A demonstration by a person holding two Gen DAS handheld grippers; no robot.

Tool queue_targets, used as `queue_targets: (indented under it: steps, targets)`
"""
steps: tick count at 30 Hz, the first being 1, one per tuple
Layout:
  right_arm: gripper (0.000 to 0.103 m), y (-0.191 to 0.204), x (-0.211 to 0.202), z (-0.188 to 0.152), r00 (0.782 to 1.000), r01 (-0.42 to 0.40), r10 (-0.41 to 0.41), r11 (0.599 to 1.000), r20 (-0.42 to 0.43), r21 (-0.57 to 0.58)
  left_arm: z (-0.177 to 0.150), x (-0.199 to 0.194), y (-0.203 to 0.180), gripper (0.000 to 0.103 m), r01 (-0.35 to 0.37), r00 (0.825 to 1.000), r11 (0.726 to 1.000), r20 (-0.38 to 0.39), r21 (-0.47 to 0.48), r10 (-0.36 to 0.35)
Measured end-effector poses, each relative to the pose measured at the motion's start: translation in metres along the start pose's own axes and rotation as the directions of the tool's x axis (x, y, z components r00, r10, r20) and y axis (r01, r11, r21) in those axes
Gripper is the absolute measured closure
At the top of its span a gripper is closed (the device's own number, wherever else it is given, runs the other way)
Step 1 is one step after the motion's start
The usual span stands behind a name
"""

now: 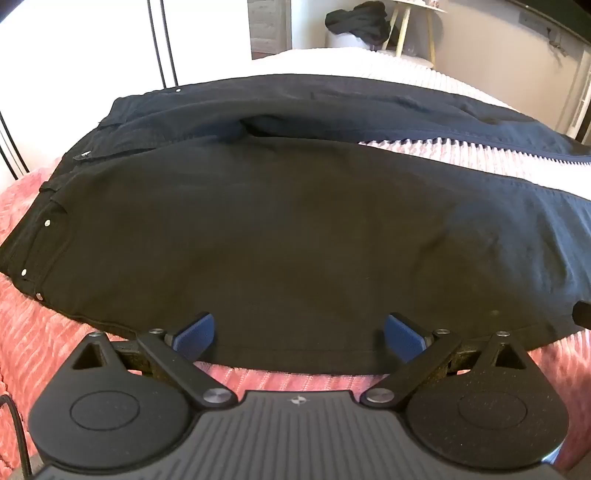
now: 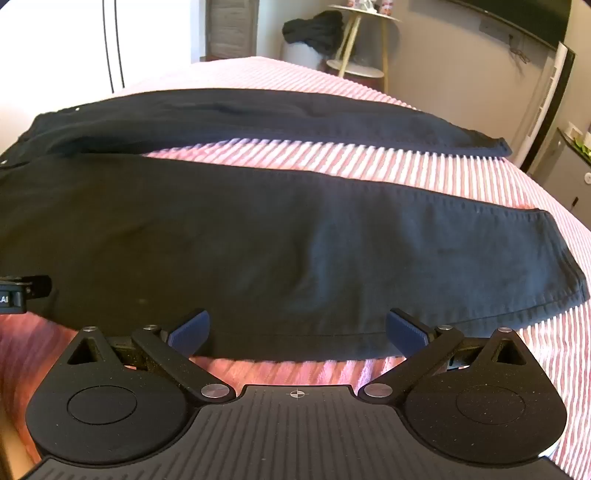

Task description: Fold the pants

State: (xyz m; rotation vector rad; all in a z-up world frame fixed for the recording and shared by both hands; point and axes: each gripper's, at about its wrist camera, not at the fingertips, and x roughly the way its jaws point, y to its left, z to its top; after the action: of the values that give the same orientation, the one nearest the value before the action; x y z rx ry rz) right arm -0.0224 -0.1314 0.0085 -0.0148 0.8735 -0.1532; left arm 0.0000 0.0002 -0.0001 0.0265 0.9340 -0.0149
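Black pants [image 1: 258,236] lie spread flat on a pink ribbed bedspread [image 1: 44,332], waistband at the left, both legs running to the right. My left gripper [image 1: 299,332] hovers open over the near edge of the thigh, its blue pads [image 1: 195,332] wide apart with nothing pinched. In the right wrist view the near leg [image 2: 295,251] ends in a hem at the right, and the far leg [image 2: 295,118] lies behind a strip of bedspread [image 2: 332,158]. My right gripper [image 2: 297,330] is open above the near leg's lower edge. The left gripper's tip [image 2: 22,291] shows at the left.
Beyond the bed stand a small round side table [image 2: 364,22] and a pale basket draped with dark clothing [image 2: 314,29]. A dark screen [image 2: 524,18] hangs on the wall at the upper right. A bright window fills the far left.
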Motion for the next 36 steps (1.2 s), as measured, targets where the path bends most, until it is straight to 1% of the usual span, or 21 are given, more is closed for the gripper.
queue_targets:
  steps: [5, 19, 36]
  targets:
    - [0.000, 0.000, 0.000, 0.000, 1.000, 0.001, -0.001, 1.000, 0.000, 0.002, 0.000, 0.000, 0.005, 0.004, 0.007, 1.000, 1.000, -0.001, -0.008, -0.007]
    - [0.000, 0.000, 0.000, 0.000, 1.000, -0.003, 0.003, 1.000, -0.001, 0.003, -0.005, 0.006, 0.003, 0.004, 0.003, 1.000, 1.000, -0.015, -0.013, -0.003]
    - [0.000, -0.002, 0.001, 0.000, 1.000, -0.012, 0.012, 1.000, -0.002, 0.014, -0.004, 0.012, 0.003, 0.004, -0.011, 0.999, 1.000, -0.042, -0.013, 0.011]
